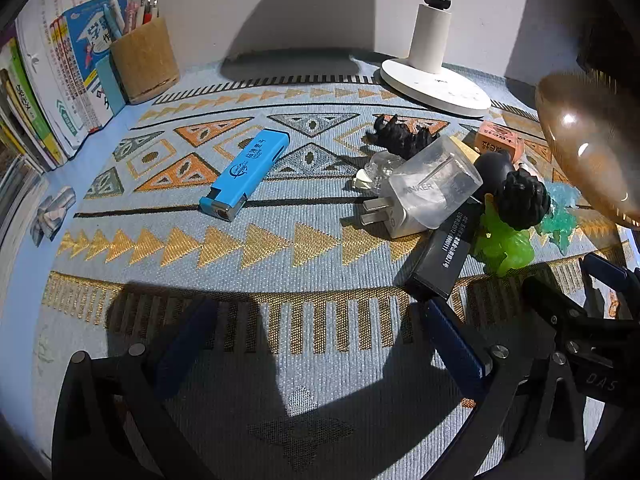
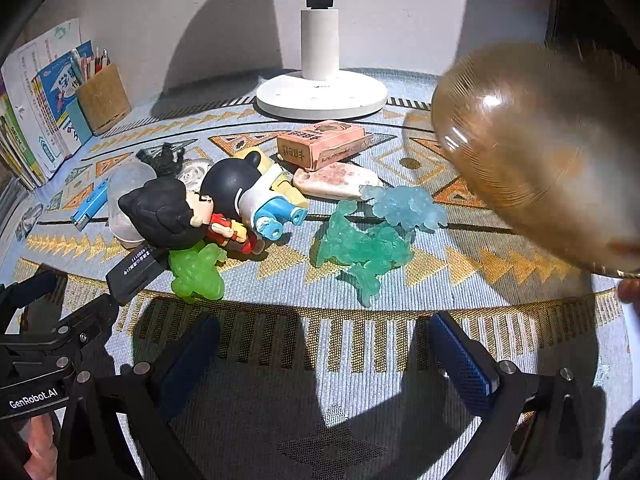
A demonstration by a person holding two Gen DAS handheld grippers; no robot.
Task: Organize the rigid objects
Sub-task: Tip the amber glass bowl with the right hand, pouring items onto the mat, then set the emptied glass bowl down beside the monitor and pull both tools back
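A pile of small rigid objects lies on the patterned mat: a white charger (image 1: 424,196), a black box (image 1: 444,256) (image 2: 134,270), a green figure (image 1: 504,244) (image 2: 198,270), two black-haired dolls (image 2: 172,216) (image 2: 240,192), teal figures (image 2: 360,248), a pale blue figure (image 2: 408,206) and a pink box (image 2: 324,144). A blue lighter (image 1: 248,172) lies apart on the left. My left gripper (image 1: 320,344) is open and empty, short of the pile. My right gripper (image 2: 324,356) is open and empty, just short of the teal figures.
A brown translucent bowl (image 2: 540,152) (image 1: 592,144) hovers blurred at the right, held by a hand. A white lamp base (image 2: 322,94) stands at the back. A pen holder (image 1: 144,64) and books (image 1: 52,76) line the left wall.
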